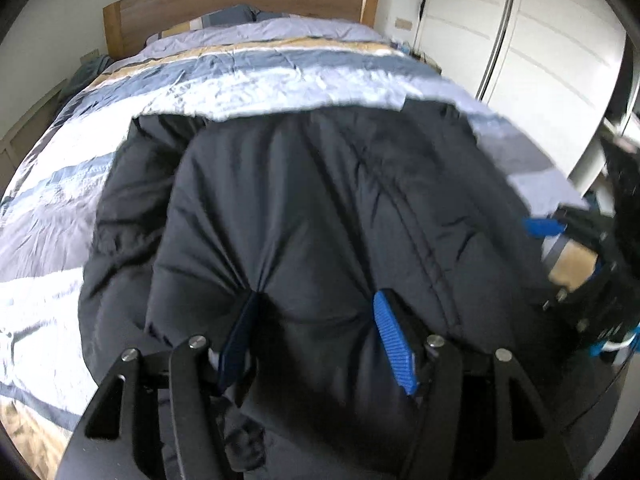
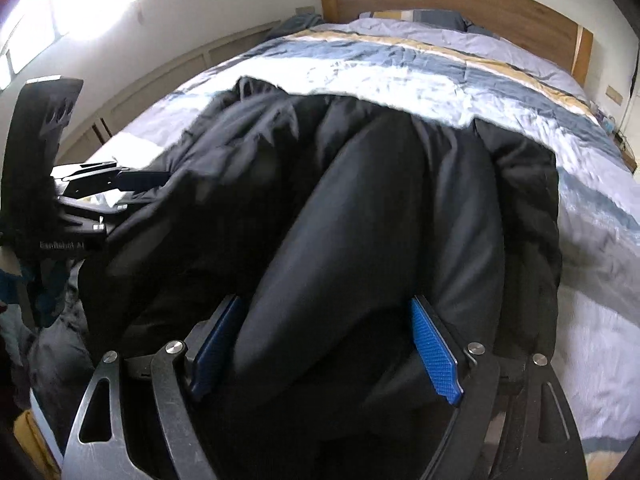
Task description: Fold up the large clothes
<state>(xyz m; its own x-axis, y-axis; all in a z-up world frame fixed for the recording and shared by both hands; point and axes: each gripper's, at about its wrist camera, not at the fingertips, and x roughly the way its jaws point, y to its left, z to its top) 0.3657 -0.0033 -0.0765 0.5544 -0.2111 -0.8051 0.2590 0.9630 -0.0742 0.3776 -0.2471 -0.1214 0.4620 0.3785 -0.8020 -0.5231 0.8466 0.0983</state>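
Observation:
A large black puffer jacket [image 1: 304,208] lies spread on the bed, its far edge toward the headboard. My left gripper [image 1: 316,320] has its blue pads wide apart around a thick bulge of the jacket's near edge. My right gripper [image 2: 328,320] likewise straddles a thick fold of the jacket [image 2: 360,220] between its blue pads. The right gripper shows at the right edge of the left wrist view [image 1: 560,236], and the left gripper shows at the left edge of the right wrist view [image 2: 120,184]. Both hold bulky fabric near the foot of the bed.
The bed has a striped blue, white and tan duvet [image 1: 256,76] and a wooden headboard [image 1: 240,0]. White wardrobe doors [image 1: 520,40] stand to the right. A low wall panel and a bright window [image 2: 80,8] are to the left.

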